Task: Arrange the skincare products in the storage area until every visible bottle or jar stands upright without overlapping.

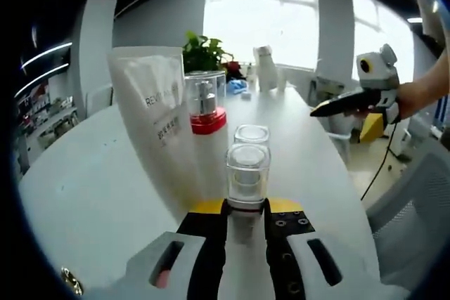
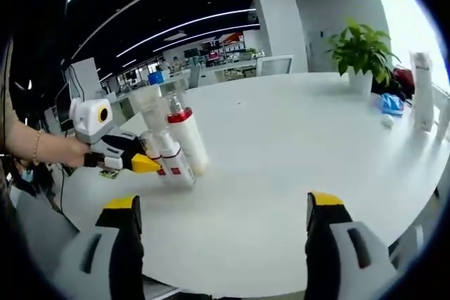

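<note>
My left gripper (image 1: 244,224) is shut on a white bottle with a clear square cap (image 1: 247,172), which rises between the jaws. Just behind it stands a second clear-capped bottle (image 1: 251,134). To their left stand a bottle with a red collar under a clear cap (image 1: 205,103) and a tall white pouch (image 1: 156,114). In the right gripper view the left gripper (image 2: 143,164), held by a hand, is against the bottles (image 2: 174,162), with the red-collared bottle (image 2: 187,135) beside them. My right gripper (image 2: 225,226) is wide open over bare table; it also hangs in the air (image 1: 330,109).
All of this is on a large white round table (image 2: 295,145). At its far side are a potted plant (image 2: 362,50), a tall white bottle (image 2: 422,93) and a small blue item (image 2: 391,102). A grey chair (image 1: 415,201) stands at the table's right edge.
</note>
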Tool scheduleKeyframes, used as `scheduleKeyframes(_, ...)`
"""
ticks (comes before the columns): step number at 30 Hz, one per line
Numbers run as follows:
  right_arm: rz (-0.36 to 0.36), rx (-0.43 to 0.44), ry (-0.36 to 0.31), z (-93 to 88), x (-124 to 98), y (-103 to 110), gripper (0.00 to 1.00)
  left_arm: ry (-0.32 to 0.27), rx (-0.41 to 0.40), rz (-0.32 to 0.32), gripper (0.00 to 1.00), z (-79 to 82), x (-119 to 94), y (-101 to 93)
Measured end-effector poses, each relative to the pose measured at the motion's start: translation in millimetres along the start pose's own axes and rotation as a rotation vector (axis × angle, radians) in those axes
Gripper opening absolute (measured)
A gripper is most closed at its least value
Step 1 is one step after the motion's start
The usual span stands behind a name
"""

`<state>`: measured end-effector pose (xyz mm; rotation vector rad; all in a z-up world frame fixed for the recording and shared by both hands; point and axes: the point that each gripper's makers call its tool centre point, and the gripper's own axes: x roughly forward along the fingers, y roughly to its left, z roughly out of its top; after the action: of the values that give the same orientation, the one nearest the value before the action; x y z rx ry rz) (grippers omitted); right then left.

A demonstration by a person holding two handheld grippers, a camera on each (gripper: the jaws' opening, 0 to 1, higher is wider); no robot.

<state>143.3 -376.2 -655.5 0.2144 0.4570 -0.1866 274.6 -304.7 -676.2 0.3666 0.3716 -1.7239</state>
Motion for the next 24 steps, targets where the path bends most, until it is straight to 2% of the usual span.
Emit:
scheduleKeyframes(7, 0.041, -0.034, 0.020, -5.1, 4.6, 15.1, 1.00, -0.007, 0.015, -0.014, 0.17, 0.4, 0.2, 0.1)
scheduleKeyframes(14, 0.044, -0.023, 0.021, -6.7, 4.1, 16.6, 1.00, -0.008, 0.003, -0.027, 0.18, -0.5, 0.5, -0.5)
scheduleKeyframes(19, 0.039, -0.020, 0.022, -7.2, 3.3, 15.0, 1.00, 0.006, 0.002, -0.032, 0.25, -3.6, -0.4, -2.0)
scheduleKeyframes(24, 0.041, -0.017, 0.024, -7.7, 3.9, 16.9, 1.00, 0.015, 0.003, -0.033, 0.26, -5.8, -1.7, -2.4)
